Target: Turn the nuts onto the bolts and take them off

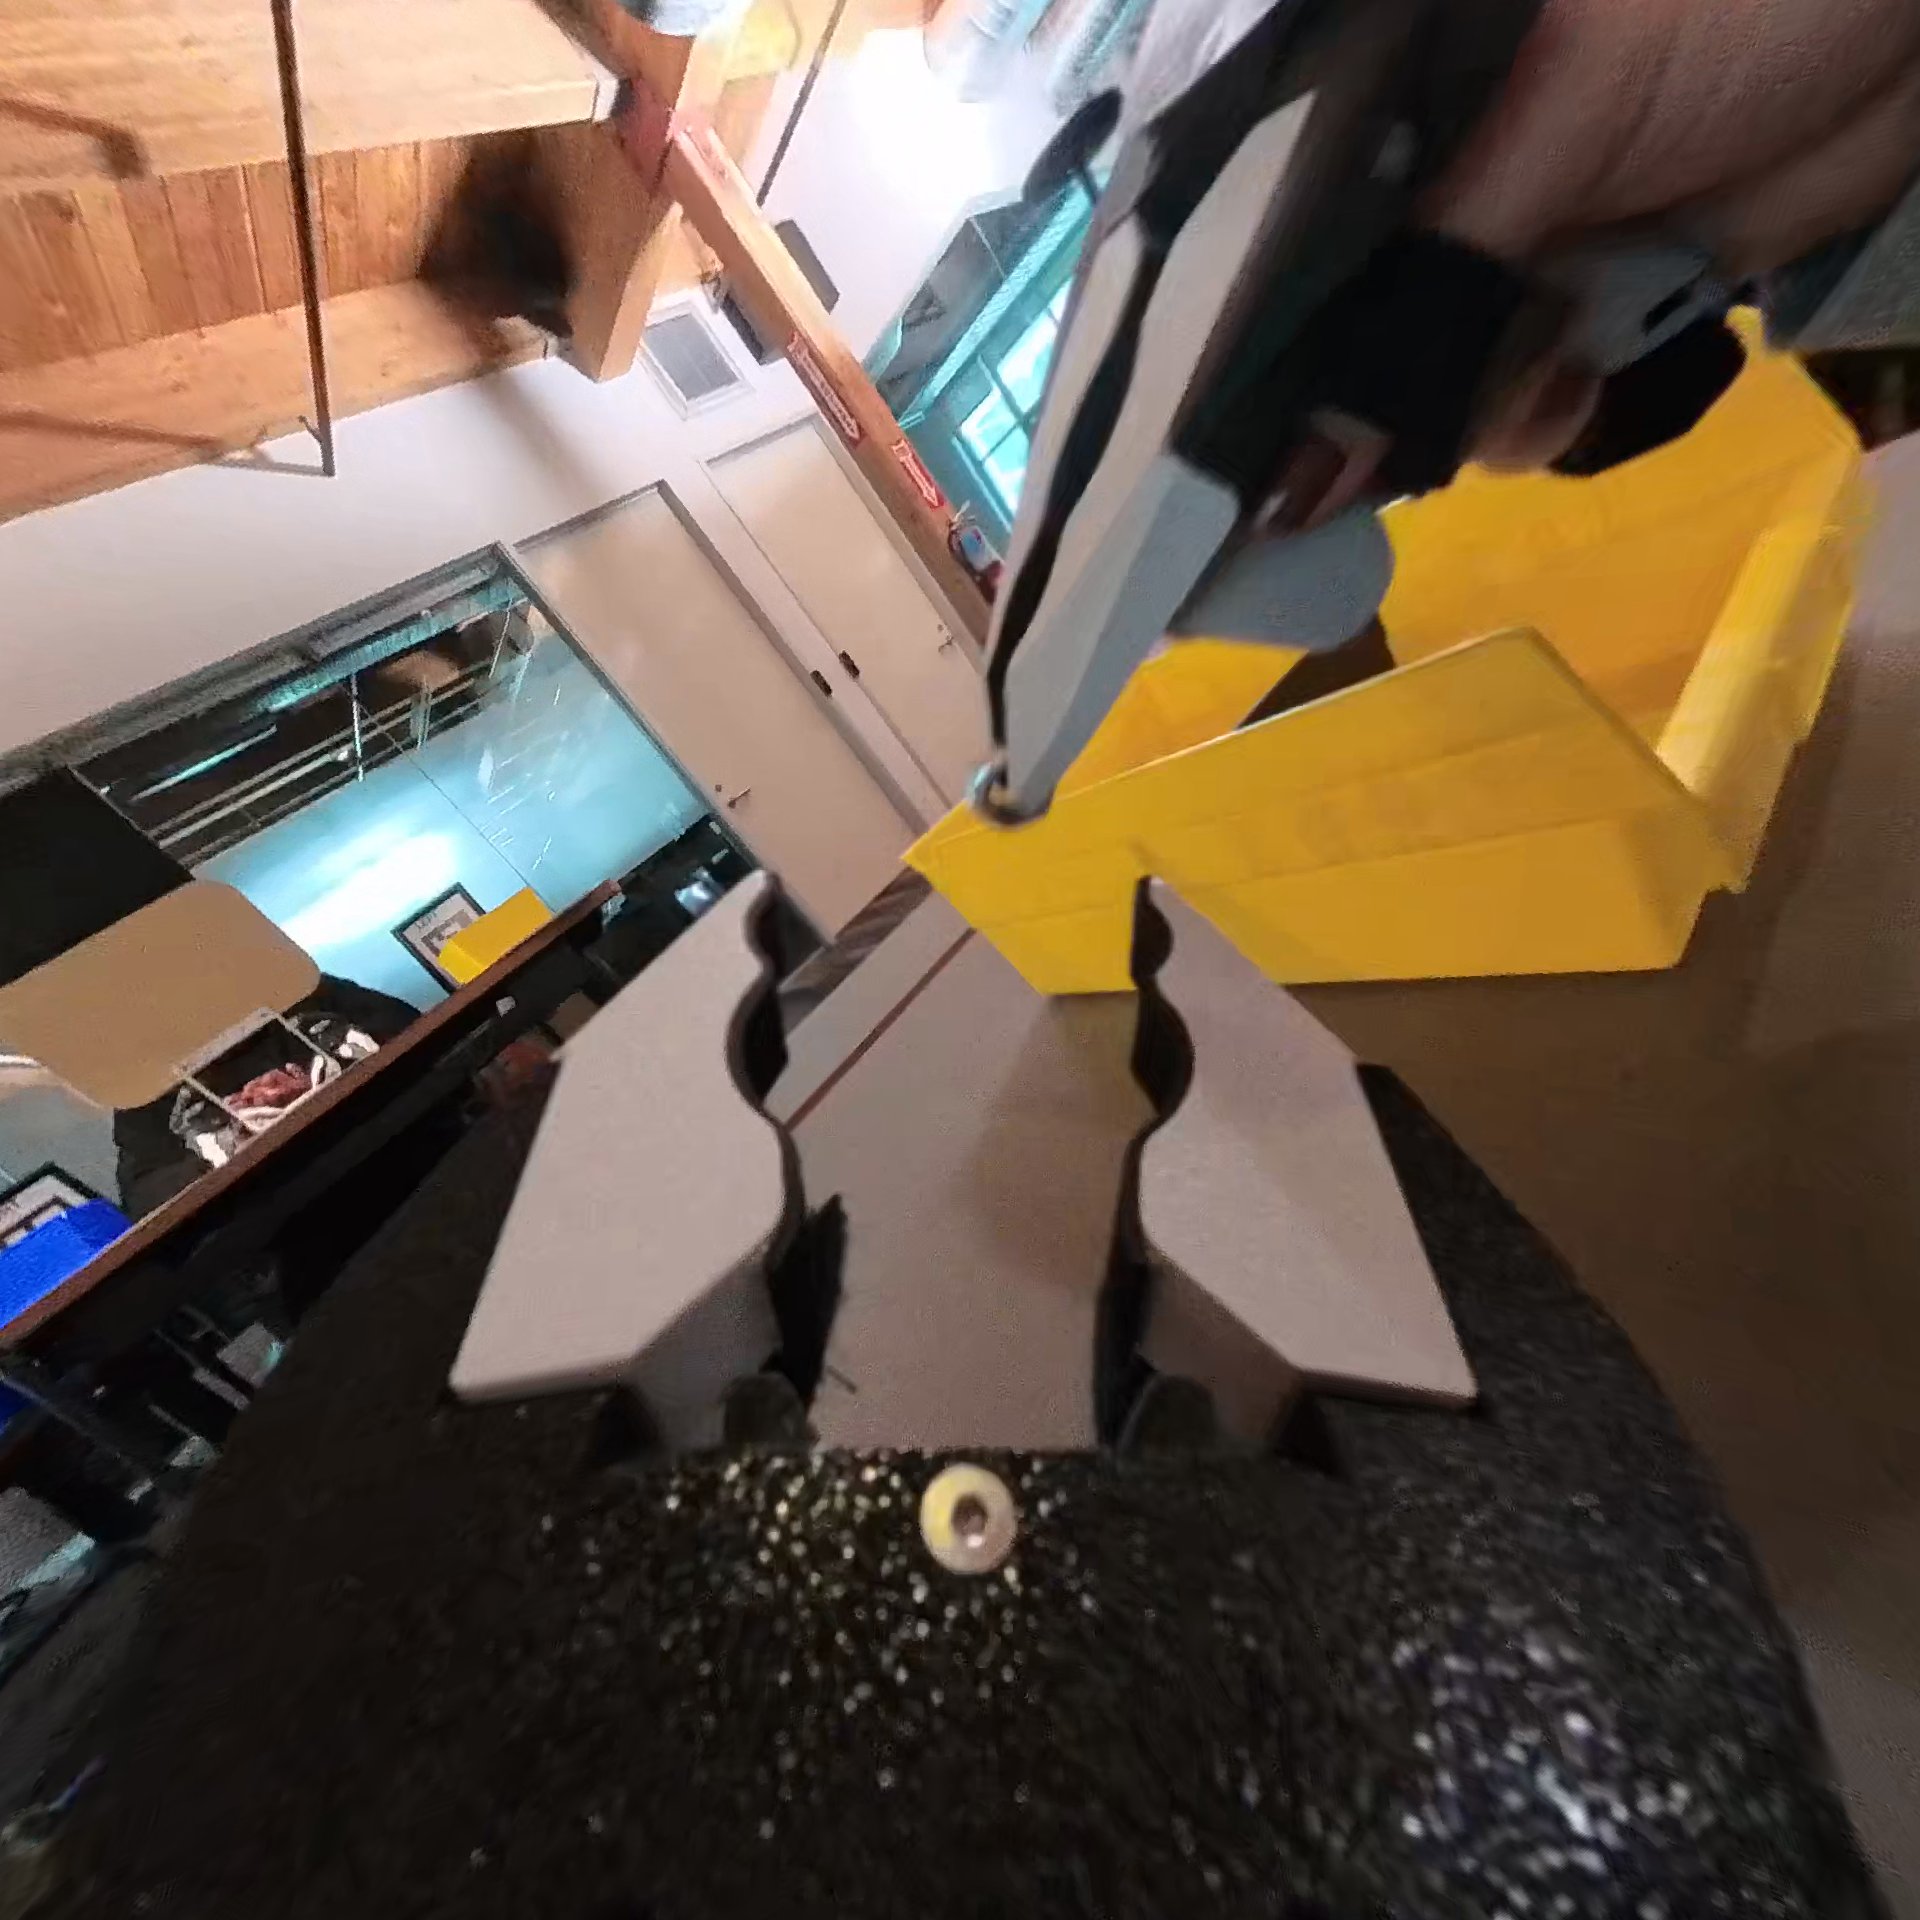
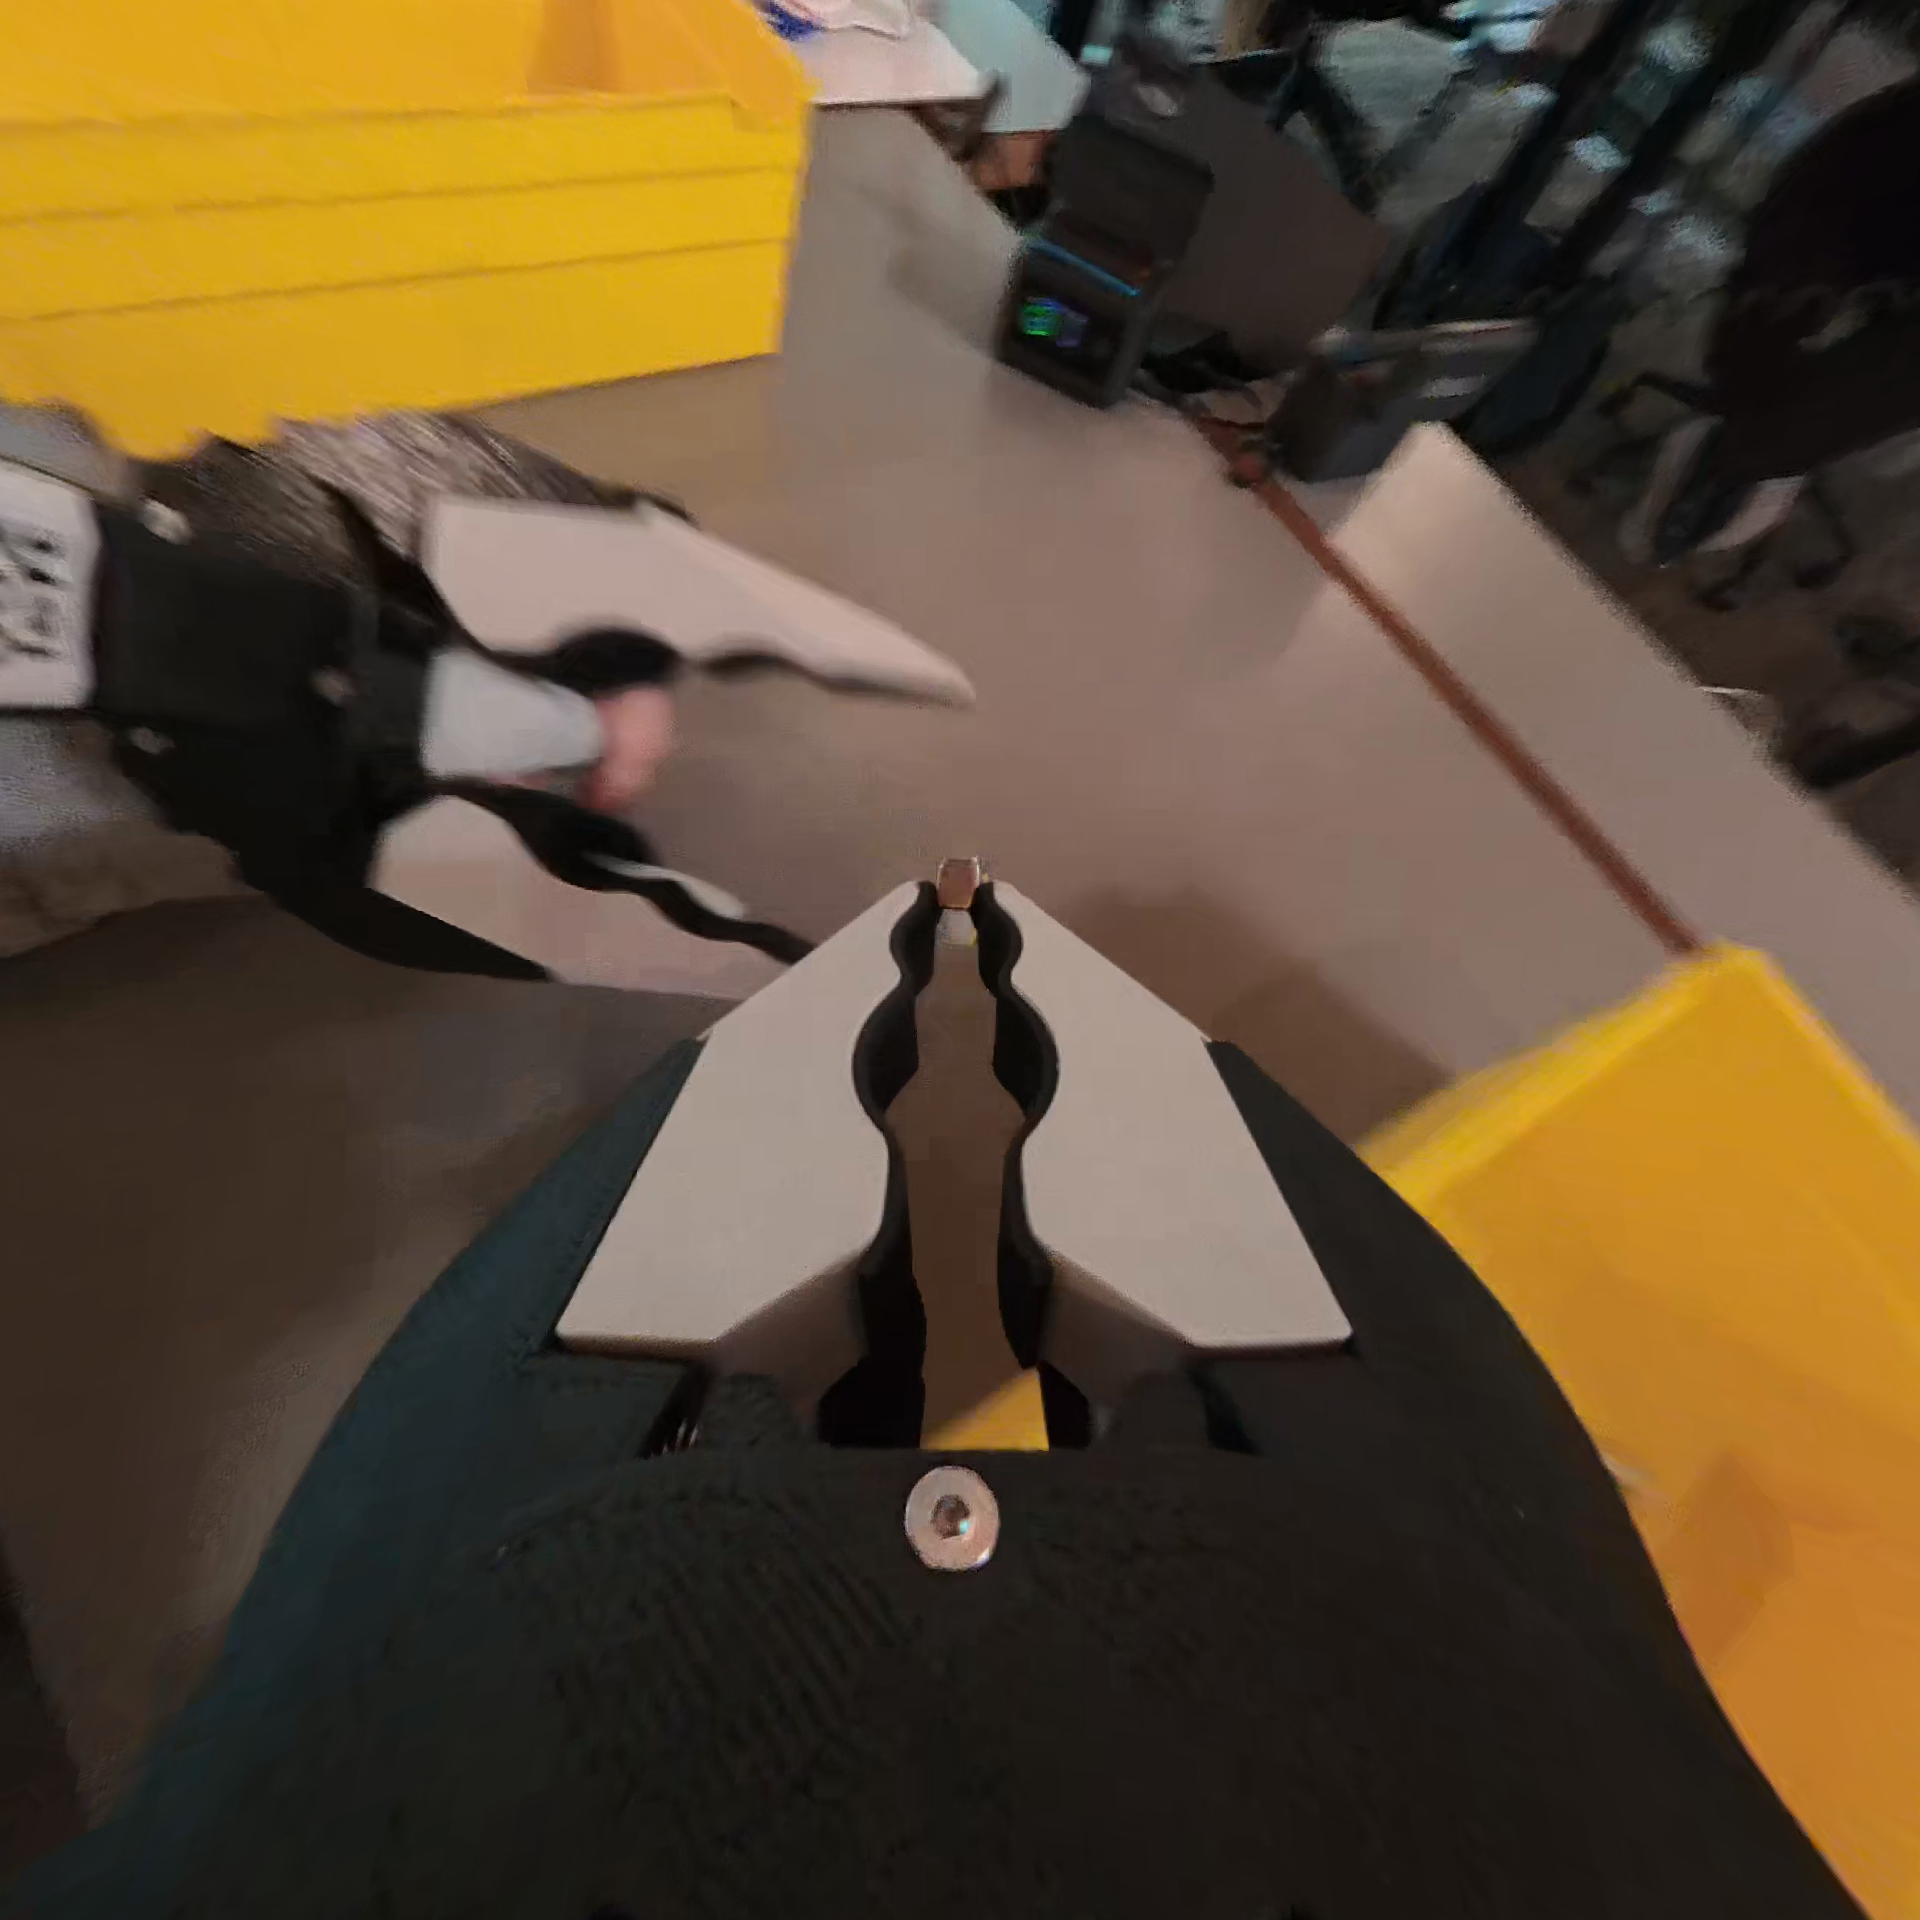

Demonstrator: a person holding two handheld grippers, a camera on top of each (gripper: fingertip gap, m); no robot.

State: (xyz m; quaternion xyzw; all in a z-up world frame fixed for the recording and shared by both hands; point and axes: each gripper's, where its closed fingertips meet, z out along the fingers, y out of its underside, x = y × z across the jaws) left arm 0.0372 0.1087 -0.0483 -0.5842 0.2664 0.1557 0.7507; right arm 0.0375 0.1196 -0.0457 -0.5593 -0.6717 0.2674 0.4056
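My right gripper (image 2: 958, 891) is shut on a small silver hex nut (image 2: 958, 878), pinched at its very fingertips above the grey table (image 2: 1039, 644). In the left wrist view the right gripper (image 1: 1000, 798) comes down from the upper right with the nut (image 1: 995, 788) at its tip. My left gripper (image 1: 951, 904) is open and empty, tilted, with its fingers wide apart just below the nut. It also shows in the right wrist view (image 2: 883, 821), to the left of the nut. I see no bolt in either view.
A yellow bin (image 1: 1403, 831) stands on the table behind the grippers and shows at the upper left of the right wrist view (image 2: 395, 239). A second yellow bin (image 2: 1662, 1299) is close on the right. A black device with a lit screen (image 2: 1091, 281) stands near the table's far edge. My left and right fingertips are right by each other.
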